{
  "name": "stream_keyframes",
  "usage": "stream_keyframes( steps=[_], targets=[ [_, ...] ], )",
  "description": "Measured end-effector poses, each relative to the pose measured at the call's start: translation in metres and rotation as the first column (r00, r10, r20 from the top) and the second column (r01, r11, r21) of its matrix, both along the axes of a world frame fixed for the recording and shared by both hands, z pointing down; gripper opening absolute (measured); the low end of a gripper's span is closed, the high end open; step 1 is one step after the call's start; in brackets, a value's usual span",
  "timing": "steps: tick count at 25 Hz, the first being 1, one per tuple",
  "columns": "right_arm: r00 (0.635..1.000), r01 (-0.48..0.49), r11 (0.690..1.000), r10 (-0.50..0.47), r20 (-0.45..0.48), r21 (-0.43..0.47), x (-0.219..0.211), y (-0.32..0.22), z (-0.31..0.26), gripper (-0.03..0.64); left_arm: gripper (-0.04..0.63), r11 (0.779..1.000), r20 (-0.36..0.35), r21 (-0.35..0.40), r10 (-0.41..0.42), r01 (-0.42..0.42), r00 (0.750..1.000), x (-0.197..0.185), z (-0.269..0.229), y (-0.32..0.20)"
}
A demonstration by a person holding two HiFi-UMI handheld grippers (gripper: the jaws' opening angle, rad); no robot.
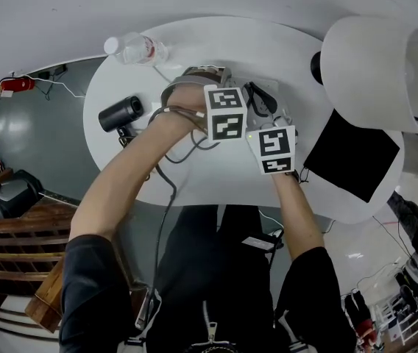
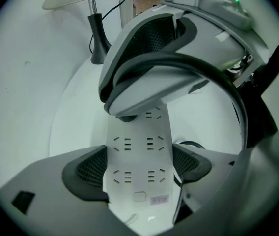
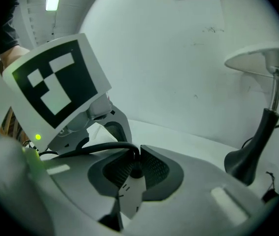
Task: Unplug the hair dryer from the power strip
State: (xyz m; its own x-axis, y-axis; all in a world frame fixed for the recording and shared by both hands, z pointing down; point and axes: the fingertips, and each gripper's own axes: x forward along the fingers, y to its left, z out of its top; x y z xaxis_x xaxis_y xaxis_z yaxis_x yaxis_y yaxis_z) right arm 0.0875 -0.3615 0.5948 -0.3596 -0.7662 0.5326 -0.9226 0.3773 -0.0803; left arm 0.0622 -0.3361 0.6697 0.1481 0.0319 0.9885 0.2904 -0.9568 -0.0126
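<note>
Left gripper (image 2: 139,167): jaws clamped across the width of the flat white plastic power strip (image 2: 138,132), pinning it to the round white table (image 1: 216,43). Right gripper (image 3: 135,169): jaws nearly together, pinching the black plug (image 3: 135,172) where its black cable (image 3: 101,149) bends away. The plug looks still seated in a socket further along the strip, so bracing and grasp are done and the pull-out remains. The black barrel-shaped hair dryer (image 1: 121,114) lies to the left, apart from both grippers.
</note>
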Motion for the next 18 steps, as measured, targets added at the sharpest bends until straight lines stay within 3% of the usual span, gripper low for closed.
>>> stream_keyframes(
  steps=[6, 9, 11, 18],
  targets=[
    [1.0, 0.008, 1.0, -0.008, 0.011, 0.002, 0.001, -0.003, -0.002, 0.041, 0.419, 1.0, -0.018, -0.007, -0.024, 0.024, 1.0, 0.001, -0.001, -0.002],
    [1.0, -0.001, 0.994, 0.0, 0.008, 0.11, 0.004, -0.005, -0.031, 0.041, 0.419, 1.0, -0.028, -0.013, -0.024, 0.023, 0.999, 0.001, -0.001, -0.002],
    [0.999, 0.005, 0.986, 0.002, -0.046, 0.166, 0.007, -0.015, -0.052, 0.041, 0.419, 1.0, -0.035, -0.014, -0.02, 0.02, 0.999, 0.0, -0.002, -0.003],
    [1.0, 0.015, 0.992, -0.012, -0.029, 0.124, 0.017, -0.008, -0.048, 0.043, 0.419, 1.0, -0.02, -0.006, -0.025, 0.025, 0.999, 0.0, -0.001, -0.002]
  ],
)
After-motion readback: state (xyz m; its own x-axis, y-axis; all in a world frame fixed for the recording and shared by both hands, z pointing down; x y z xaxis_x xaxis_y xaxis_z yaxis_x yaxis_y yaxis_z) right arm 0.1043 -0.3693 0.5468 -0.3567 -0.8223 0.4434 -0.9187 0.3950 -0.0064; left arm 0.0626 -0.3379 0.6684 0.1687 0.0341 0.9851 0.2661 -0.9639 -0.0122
